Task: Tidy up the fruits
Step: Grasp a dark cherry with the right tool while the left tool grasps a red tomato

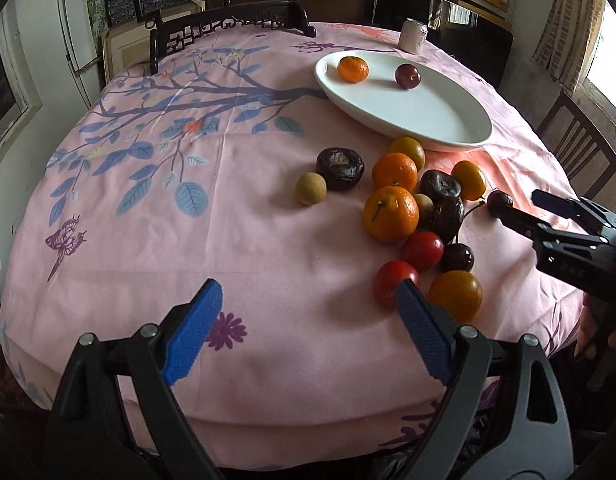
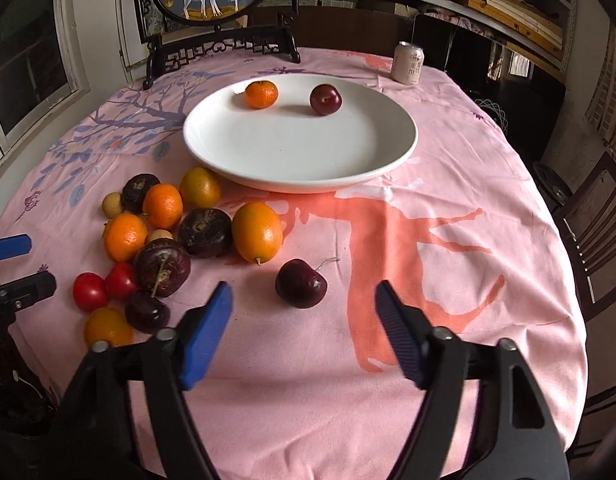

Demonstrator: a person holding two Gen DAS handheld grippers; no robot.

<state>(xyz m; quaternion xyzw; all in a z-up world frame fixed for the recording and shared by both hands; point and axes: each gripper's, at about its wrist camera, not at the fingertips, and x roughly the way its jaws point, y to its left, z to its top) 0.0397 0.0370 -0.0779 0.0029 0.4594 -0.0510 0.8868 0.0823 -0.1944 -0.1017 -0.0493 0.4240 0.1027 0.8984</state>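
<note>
Two fruits, one mandarin (image 2: 261, 94) and one cherry (image 2: 325, 99), are counted on the white plate (image 2: 300, 160), while both the left gripper (image 1: 308, 316) and the right gripper (image 2: 302, 312) are held wide open and empty.

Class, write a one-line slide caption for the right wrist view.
Open right gripper approaches a lone dark cherry; white plate beyond holds a mandarin and a plum.

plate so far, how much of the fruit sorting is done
Done: one mandarin and one dark plum sit on the plate. In hand: nothing; the right gripper is open, facing a lone cherry. Left: the whole fruit pile on the tablecloth.
</note>
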